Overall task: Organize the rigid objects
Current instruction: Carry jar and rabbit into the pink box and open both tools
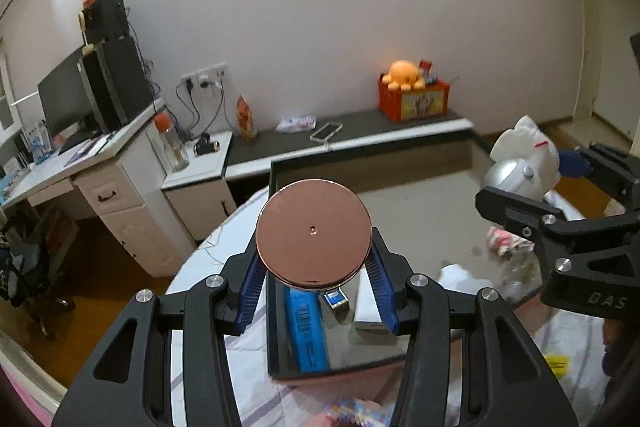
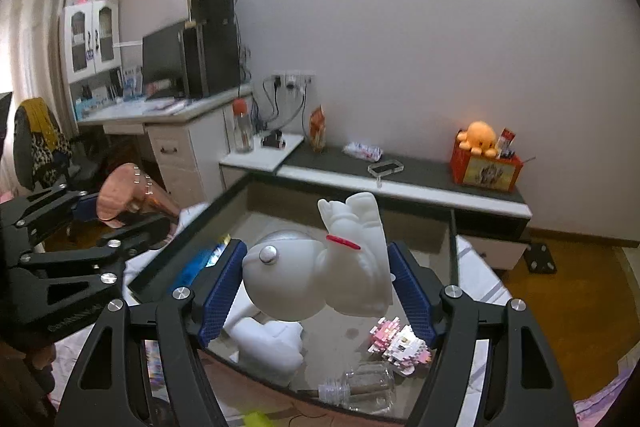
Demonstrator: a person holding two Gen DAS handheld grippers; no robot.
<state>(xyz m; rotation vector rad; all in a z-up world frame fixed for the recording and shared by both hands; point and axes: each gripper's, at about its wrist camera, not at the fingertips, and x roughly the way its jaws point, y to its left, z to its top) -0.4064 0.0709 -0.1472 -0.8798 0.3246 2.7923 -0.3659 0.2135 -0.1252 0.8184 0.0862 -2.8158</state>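
Rigid objects are what I'm sorting, and two of them ride in my claws above the dark-rimmed shallow tray [image 1: 276,307] that sits on the pale striped cloth. My left gripper [image 1: 316,283] has its blue ribbed pads pressed on the sides of a copper-coloured round metal container [image 1: 314,233], its flat shiny end facing the camera; I judge I hold it by the flanks so it can go down into the tray without tipping. My right gripper [image 2: 316,287] is clamped at a wider set on a white plastic cat figurine with a silvery dome and red collar [image 2: 320,267], pads on either side of the body, hanging over the tray's floor. Both point downward toward the tray, which reads to me as carrying for placement. Counting what already lies inside: one blue rectangular box [image 1: 306,331], one small blue-and-white box [image 1: 334,301], one white flat box [image 1: 368,311], one white blocky piece [image 2: 268,347], one pink-and-white brick-built toy [image 2: 400,343], and one clear glass bottle on its side [image 2: 360,387]. Two grippers, two held things, six resting.
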